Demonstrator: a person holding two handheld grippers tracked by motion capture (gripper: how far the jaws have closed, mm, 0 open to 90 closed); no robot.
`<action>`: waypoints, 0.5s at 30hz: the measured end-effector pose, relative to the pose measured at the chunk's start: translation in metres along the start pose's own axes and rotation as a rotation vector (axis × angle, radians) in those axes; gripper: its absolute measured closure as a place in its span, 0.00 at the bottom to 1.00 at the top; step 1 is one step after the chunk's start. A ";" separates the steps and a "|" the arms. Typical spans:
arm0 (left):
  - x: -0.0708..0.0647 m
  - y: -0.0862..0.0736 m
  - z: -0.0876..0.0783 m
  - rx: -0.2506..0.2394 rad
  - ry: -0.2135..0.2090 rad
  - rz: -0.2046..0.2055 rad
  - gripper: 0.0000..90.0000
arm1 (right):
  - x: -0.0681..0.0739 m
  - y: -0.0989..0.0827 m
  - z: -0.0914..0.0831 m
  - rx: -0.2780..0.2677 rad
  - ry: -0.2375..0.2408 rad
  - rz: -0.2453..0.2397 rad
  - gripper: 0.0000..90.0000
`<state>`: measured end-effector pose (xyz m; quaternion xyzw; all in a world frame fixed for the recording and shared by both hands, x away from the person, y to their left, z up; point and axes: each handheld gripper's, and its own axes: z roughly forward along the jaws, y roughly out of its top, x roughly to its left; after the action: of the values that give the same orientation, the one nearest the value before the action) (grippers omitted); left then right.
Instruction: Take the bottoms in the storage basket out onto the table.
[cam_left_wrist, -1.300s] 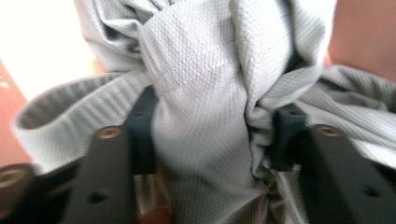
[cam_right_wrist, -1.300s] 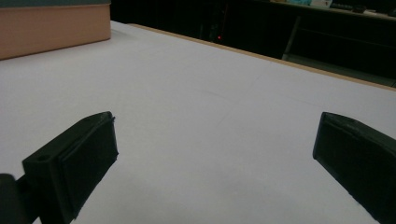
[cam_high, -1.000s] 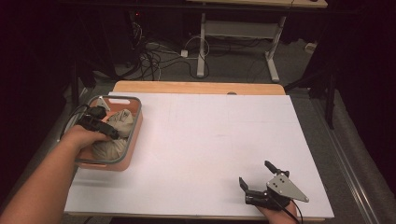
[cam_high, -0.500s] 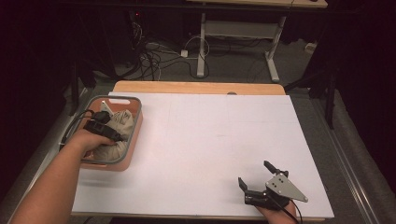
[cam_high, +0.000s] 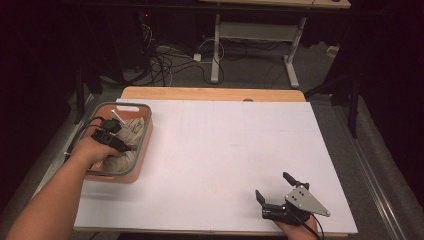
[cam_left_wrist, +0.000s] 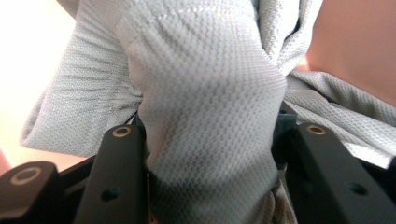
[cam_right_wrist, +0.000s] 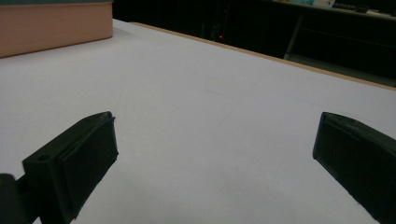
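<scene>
Spanning most of the frame, the white table (cam_high: 225, 160) carries the salmon basket (cam_high: 142, 150) at 9 o'clock, with the grey mesh cloth (cam_left_wrist: 205, 102) bunched inside. Left gripper (cam_high: 111, 138) has just been closing; its jaws now pinch a thick fold of cloth. Risk: only a loose fold is caught, so it may slip, or drag the basket. Right gripper (cam_high: 274, 192), at 5 o'clock, rests wide and empty.

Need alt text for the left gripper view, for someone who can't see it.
A thick fold of grey mesh cloth fills the gap of the left tool, its two black jaws having just been closing and now pressing on the fold from either side. Behind the cloth are the salmon-pink walls of the basket it lies in.
</scene>
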<state>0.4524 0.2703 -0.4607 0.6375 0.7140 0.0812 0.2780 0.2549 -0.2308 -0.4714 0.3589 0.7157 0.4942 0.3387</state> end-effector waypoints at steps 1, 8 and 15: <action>-0.002 0.000 -0.001 0.005 0.009 0.010 0.60 | 0.000 0.000 0.000 -0.002 0.000 0.003 0.01; -0.012 0.000 -0.008 0.039 0.052 0.080 0.60 | 0.000 0.000 -0.001 -0.005 0.003 0.008 0.01; -0.015 0.009 -0.017 0.087 0.090 0.096 0.60 | -0.001 0.001 -0.002 -0.009 0.002 0.006 0.01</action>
<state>0.4517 0.2613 -0.4380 0.6781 0.6973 0.0920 0.2135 0.2541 -0.2326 -0.4698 0.3591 0.7128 0.4987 0.3380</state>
